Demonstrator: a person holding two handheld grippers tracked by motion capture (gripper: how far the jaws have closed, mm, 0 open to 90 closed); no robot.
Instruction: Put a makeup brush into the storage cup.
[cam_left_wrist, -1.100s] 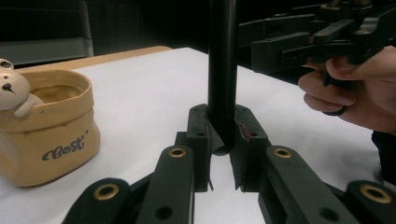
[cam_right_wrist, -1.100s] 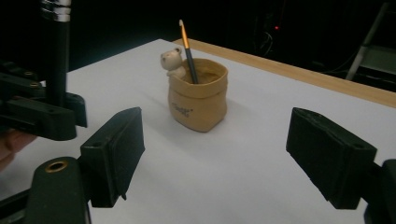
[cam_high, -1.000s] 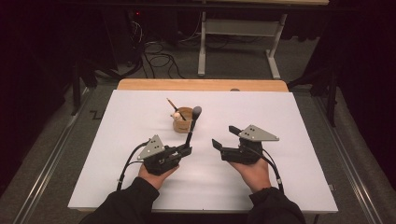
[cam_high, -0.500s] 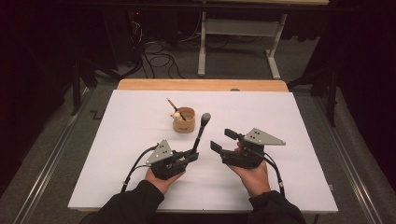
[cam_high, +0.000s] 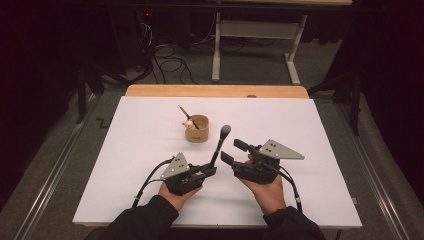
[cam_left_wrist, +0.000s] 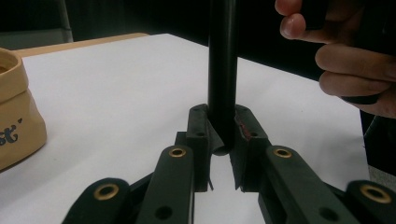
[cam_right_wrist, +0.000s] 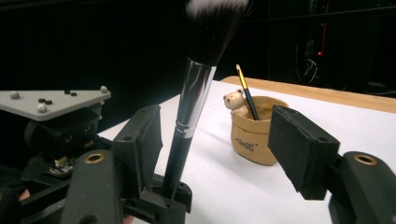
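Two grippers met over the near middle of the tabletop: the left gripper had its jaws clamped on the bottom end of a makeup brush, which stood up and leaned a little away from the person, while the right gripper sat just beside it with its jaws apart, having just been closing. From the right gripper view the brush's black handle and silver ferrule rose close against one of those jaws, the other pad stood well off, and nothing was yet pressed between them. The brush looked light and stiff along the handle, smooth and probably slippery on the black shaft and the metal collar, soft and easily splayed at the bristle head; a second hold would best go on the handle just above the left jaws or at the ferrule, never on the bristles. Beyond the jaws, farther from the person, a small tan pot held a thin brush and a little bear figure. In the left gripper view the handle's top was cut off by the frame, the fingers of the person's right hand blocked what lay behind, and the print on the pot was too small to read.
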